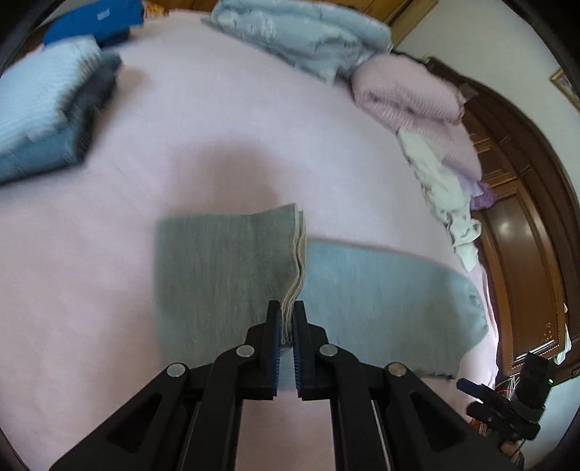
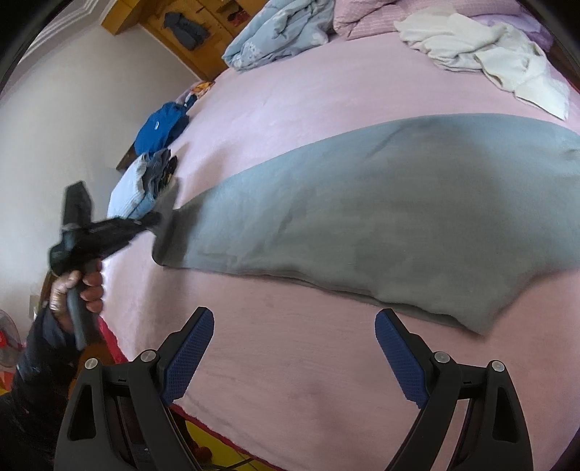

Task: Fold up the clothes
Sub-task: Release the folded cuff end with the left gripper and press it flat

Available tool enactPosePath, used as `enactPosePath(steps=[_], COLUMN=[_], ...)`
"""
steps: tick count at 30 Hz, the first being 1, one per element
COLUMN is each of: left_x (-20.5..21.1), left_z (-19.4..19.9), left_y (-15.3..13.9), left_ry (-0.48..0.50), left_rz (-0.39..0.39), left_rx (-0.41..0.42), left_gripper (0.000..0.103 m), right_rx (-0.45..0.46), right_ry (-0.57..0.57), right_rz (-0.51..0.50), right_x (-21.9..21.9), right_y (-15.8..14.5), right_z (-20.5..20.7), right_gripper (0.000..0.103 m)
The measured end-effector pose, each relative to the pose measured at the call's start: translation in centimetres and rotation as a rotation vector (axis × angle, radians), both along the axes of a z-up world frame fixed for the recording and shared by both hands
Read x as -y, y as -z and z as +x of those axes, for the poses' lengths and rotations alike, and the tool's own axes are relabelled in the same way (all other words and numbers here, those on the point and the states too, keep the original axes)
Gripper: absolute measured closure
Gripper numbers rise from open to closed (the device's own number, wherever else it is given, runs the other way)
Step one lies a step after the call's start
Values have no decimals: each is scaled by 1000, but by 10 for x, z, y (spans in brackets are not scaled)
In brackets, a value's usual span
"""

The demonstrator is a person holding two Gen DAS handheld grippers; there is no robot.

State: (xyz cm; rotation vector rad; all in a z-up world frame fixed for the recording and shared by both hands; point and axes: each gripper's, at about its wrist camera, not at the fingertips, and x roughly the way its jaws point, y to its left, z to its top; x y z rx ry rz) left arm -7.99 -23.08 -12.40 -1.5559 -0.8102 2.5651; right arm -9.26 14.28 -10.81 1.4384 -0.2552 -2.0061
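A long grey garment (image 2: 362, 210) lies flat across the pink bed (image 2: 308, 90). My left gripper (image 1: 286, 308) is shut on the layered edge of its end, and that end (image 1: 224, 275) stands lifted and folded up to the left, while the rest of the grey garment (image 1: 380, 308) lies flat to the right. In the right wrist view a hand holds the left gripper (image 2: 159, 217) at the garment's left end. My right gripper (image 2: 293, 319) is open over bare bedding, just short of the garment's near edge, with nothing between its fingers.
A stack of folded blue clothes (image 1: 47, 116) sits at the bed's far left, with a bright blue garment (image 1: 98, 21) behind it. A light blue quilt (image 1: 301, 32), pink bedding (image 1: 409, 94) and crumpled white clothes (image 2: 489, 54) lie along the far side. A wooden headboard (image 1: 522, 217) stands at right.
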Motion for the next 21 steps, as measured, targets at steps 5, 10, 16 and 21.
enactPosePath(steps=[5, 10, 16, 21], left_x=[-21, -23, -22, -11], left_z=[-16, -11, 2, -5], left_y=[22, 16, -3, -4], left_ry=[-10, -8, 1, -20], left_rz=[18, 21, 57, 38], left_rx=[59, 43, -23, -15], left_gripper=[99, 96, 71, 63], right_rx=[9, 39, 46, 50], right_ry=[22, 36, 38, 52], right_rz=[-30, -59, -75, -90], right_x=[-14, -20, -23, -29], right_y=[1, 8, 9, 9], right_z=[-4, -6, -5, -5], right_gripper=[12, 12, 12, 12])
